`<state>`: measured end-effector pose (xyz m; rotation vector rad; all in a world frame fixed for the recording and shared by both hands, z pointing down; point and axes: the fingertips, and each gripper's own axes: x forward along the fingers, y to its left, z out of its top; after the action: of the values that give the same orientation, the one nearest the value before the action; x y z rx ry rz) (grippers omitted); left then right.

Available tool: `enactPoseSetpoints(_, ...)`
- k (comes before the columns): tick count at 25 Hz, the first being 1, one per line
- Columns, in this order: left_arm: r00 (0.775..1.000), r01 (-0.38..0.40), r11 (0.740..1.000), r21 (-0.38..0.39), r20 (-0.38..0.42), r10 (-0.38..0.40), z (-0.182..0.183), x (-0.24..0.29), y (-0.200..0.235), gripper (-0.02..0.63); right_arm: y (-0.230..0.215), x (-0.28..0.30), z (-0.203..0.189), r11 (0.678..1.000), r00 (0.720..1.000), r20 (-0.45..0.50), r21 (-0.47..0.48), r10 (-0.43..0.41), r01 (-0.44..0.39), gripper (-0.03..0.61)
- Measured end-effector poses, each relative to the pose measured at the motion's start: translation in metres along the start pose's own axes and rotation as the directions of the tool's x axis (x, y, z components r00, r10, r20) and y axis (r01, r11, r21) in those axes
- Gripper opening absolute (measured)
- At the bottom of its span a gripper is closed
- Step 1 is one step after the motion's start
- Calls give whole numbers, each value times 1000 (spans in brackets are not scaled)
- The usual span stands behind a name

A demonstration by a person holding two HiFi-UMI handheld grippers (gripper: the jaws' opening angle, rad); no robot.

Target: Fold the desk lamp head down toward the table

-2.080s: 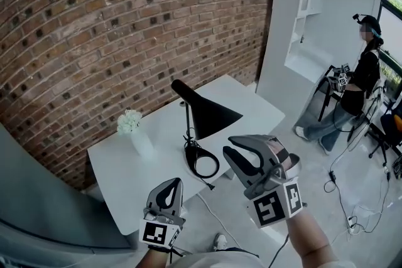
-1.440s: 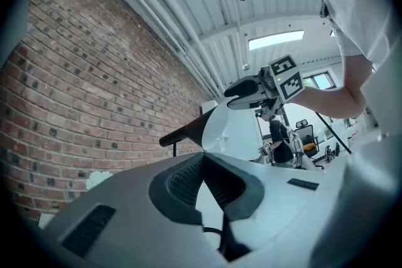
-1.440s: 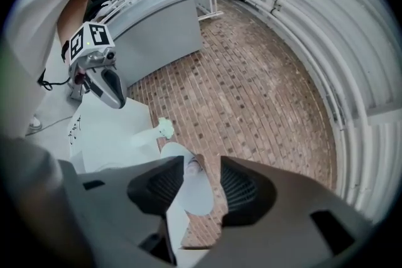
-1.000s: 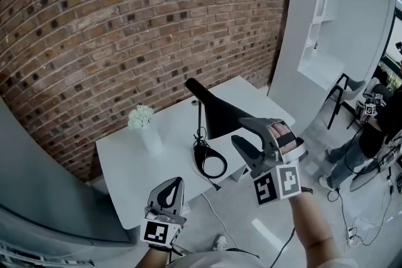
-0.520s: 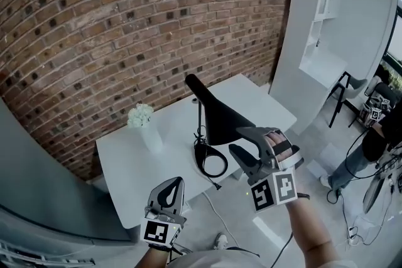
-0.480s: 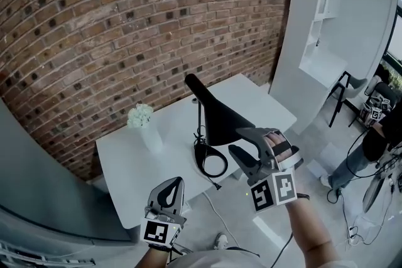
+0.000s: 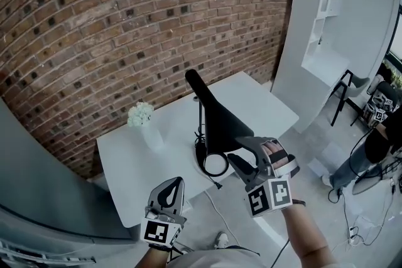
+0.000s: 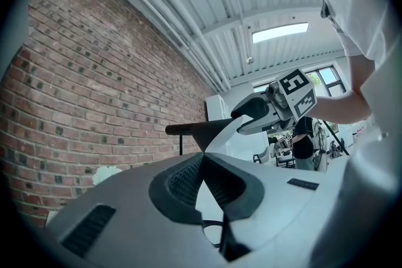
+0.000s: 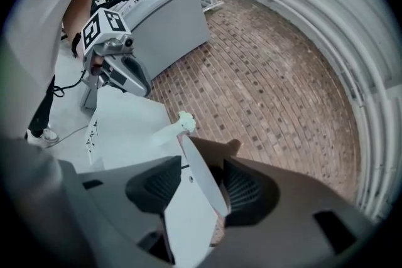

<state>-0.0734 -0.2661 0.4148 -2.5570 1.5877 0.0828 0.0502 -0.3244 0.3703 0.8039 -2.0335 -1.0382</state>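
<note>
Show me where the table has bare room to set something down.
Two free patches: the near-left table corner, in front of the vase, and the far-right end behind the lamp shade. The middle front is crowded by the lamp base ring and its cord.

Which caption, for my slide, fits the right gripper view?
Right tongs, jaws just opening wider, straddle the black lamp shade.

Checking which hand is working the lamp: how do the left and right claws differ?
The left claw is shut and empty; the right claw is open, its jaws just opening, with the rim of the lamp shade between them. The left is held back from the lamp; the right is at the shade. Both carry a marker cube.
</note>
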Motion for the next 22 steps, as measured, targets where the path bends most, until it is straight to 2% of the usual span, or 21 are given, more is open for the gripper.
enactPoseSetpoints(9, 1000, -13, 1000, 0, -20, 13, -5, 2, 0, 6, 30, 13, -16, 996, 997, -8, 43, 80, -80, 201)
enactPoseSetpoints(22, 995, -77, 997, 14, -59, 77, -19, 6, 11, 6, 71, 51, -44, 975, 980, 6, 100, 199, -199, 201)
